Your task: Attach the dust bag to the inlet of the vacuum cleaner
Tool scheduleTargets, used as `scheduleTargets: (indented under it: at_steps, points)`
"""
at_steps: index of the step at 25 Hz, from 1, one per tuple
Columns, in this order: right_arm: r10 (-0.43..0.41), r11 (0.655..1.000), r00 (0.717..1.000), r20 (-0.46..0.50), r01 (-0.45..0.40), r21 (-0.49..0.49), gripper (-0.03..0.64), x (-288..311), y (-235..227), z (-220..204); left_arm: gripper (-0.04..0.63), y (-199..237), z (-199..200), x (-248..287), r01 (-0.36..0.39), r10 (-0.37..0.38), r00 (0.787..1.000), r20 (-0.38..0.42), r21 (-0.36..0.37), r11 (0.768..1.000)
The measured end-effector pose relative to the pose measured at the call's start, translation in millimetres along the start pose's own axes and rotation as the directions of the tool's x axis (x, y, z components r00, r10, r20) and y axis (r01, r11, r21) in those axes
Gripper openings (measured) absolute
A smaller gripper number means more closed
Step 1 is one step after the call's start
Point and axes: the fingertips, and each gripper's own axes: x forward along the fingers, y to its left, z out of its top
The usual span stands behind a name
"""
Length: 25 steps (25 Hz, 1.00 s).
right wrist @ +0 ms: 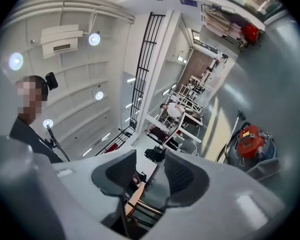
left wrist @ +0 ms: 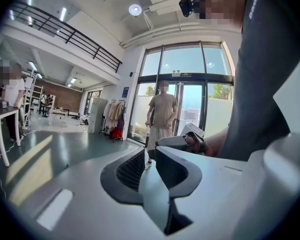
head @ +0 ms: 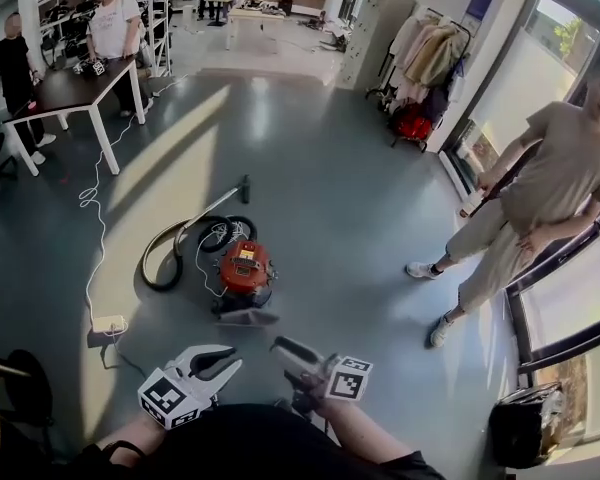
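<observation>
The red canister vacuum cleaner (head: pixel 245 268) stands on the grey floor ahead of me, its black hose (head: pixel 165 253) looped to the left. A grey flat part (head: pixel 246 317) lies at its near side; I cannot tell whether this is the dust bag. The vacuum cleaner (right wrist: pixel 250 141) also shows at the right of the right gripper view. My left gripper (head: pixel 232 360) (left wrist: pixel 150 160) is held near my body, well short of the vacuum, jaws slightly apart with nothing between them. My right gripper (head: pixel 283 360) (right wrist: pixel 156 166) is beside it, rolled sideways, jaws apart and empty.
A person in beige (head: pixel 540 198) stands at the right by the glass wall. A white power strip (head: pixel 108 324) with a long cable lies left of the vacuum. A dark table (head: pixel 70 88) with people stands far left; a black bag (head: pixel 525 423) sits at the lower right.
</observation>
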Motion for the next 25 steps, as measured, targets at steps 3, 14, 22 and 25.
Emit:
scheduleTargets:
  at_steps: [3, 14, 22, 25]
  points:
    - [0.032, 0.999, 0.999, -0.012, -0.031, 0.008, 0.118, -21, 0, -4, 0.083, -24, 5, 9, -0.047, 0.047, 0.999, 0.001, -0.004, 0.999]
    - [0.048, 0.988, 0.993, -0.107, -0.064, -0.143, 0.011, -37, 32, -19, 0.063, -61, 12, 7, -0.088, 0.087, 0.996, 0.011, 0.013, 0.996]
    - [-0.061, 0.914, 0.993, -0.101, 0.015, -0.405, -0.006, -14, 73, -33, 0.027, -58, 14, -12, 0.02, -0.021, 1.0, 0.009, 0.06, 0.998]
    - [-0.098, 0.844, 0.988, -0.115, 0.021, -0.537, -0.008, -7, 83, -47, 0.015, -53, 9, -15, 0.029, -0.029, 1.0, 0.0, 0.08, 0.996]
